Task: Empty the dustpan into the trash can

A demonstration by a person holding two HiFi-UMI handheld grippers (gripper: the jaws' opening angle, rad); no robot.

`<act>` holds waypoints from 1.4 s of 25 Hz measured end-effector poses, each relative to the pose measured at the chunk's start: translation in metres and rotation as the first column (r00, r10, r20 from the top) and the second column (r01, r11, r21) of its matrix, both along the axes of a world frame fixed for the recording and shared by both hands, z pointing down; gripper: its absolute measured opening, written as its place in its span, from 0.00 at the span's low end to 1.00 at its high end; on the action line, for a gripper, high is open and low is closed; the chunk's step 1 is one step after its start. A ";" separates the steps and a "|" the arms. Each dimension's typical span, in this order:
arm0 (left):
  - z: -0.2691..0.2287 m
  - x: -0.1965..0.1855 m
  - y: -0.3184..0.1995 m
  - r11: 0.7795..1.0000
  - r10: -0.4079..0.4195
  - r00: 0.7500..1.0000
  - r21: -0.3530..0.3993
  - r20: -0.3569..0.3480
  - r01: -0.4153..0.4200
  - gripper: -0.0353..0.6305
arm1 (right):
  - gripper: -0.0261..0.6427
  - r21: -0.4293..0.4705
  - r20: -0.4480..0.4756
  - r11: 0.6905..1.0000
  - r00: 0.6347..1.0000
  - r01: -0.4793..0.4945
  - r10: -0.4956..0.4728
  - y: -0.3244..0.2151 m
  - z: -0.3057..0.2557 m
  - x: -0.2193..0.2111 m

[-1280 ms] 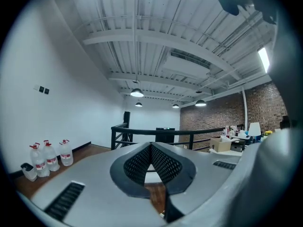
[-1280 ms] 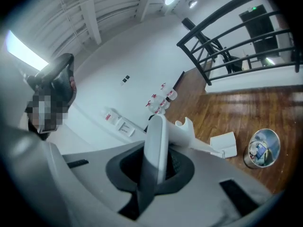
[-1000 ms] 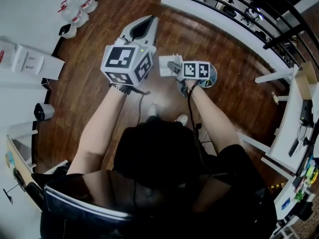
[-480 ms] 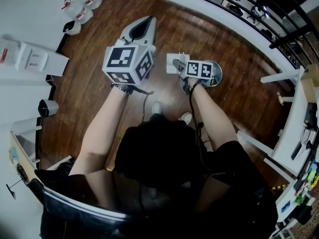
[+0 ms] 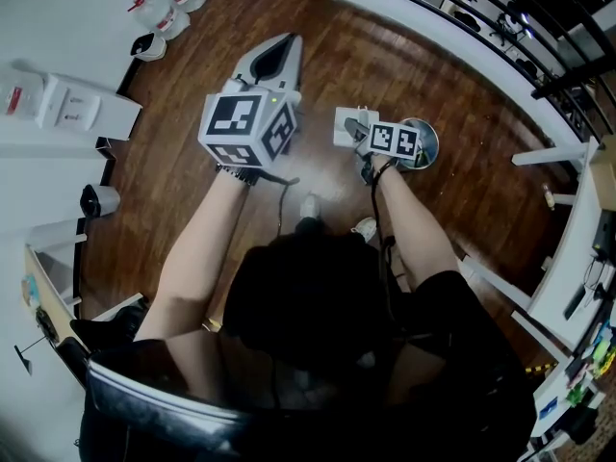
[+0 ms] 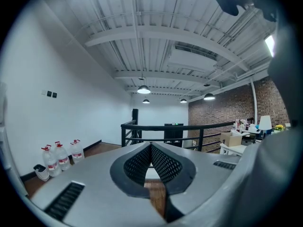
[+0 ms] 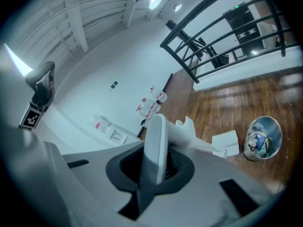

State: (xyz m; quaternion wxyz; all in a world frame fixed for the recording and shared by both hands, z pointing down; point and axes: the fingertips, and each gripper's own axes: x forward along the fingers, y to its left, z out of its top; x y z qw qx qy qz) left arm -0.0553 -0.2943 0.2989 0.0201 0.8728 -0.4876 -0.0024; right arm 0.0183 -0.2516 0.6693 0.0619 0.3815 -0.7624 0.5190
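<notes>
Right gripper view: metal trash can (image 7: pixel 262 137) holds crumpled rubbish, white dustpan (image 7: pixel 226 143) just beside it. Right gripper (image 7: pixel 155 167) clamps the dustpan's handle; left gripper (image 6: pixel 151 157) jaws are together, empty.

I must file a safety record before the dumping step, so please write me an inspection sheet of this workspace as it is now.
Surface: brown wooden floor; no spill seen.
Job's things: white dustpan beside the metal trash can, not over it; the can holds crumpled waste.
Clutter: water bottles against the white wall.
Grippers: left gripper shut, empty; right gripper shut on the dustpan's handle.
Cables: dark cable hangs from the left gripper beside the person's arm.
Surroundings: black railing, white tables, brick wall.
</notes>
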 end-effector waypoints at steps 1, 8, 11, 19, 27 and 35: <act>0.001 -0.001 0.000 1.000 -0.001 1.000 -0.002 0.000 0.001 0.06 | 0.07 0.001 0.004 1.000 1.000 -0.001 0.001 0.000 0.000 -0.001; 0.005 -0.003 -0.001 1.000 -0.002 1.000 -0.011 -0.012 0.002 0.06 | 0.08 -0.012 -0.017 0.999 0.999 0.033 -0.033 0.011 0.009 -0.004; 0.005 -0.004 -0.001 1.000 0.000 1.000 -0.010 -0.019 0.000 0.06 | 0.09 -0.027 -0.027 0.998 0.998 0.051 -0.051 0.016 0.012 -0.004; 0.005 0.000 0.003 1.000 0.012 0.999 -0.008 -0.031 -0.012 0.06 | 0.22 -0.103 -0.027 0.976 0.980 0.191 -0.195 0.039 0.022 -0.012; 0.003 -0.002 0.007 1.000 0.012 0.999 -0.003 -0.043 -0.012 0.06 | 0.46 -0.138 -0.084 0.942 0.944 0.307 -0.320 0.058 0.033 -0.017; 0.000 -0.006 0.013 1.000 0.009 0.998 0.007 -0.063 -0.009 0.06 | 0.57 -0.143 -0.131 0.942 0.938 0.303 -0.322 0.064 0.031 -0.002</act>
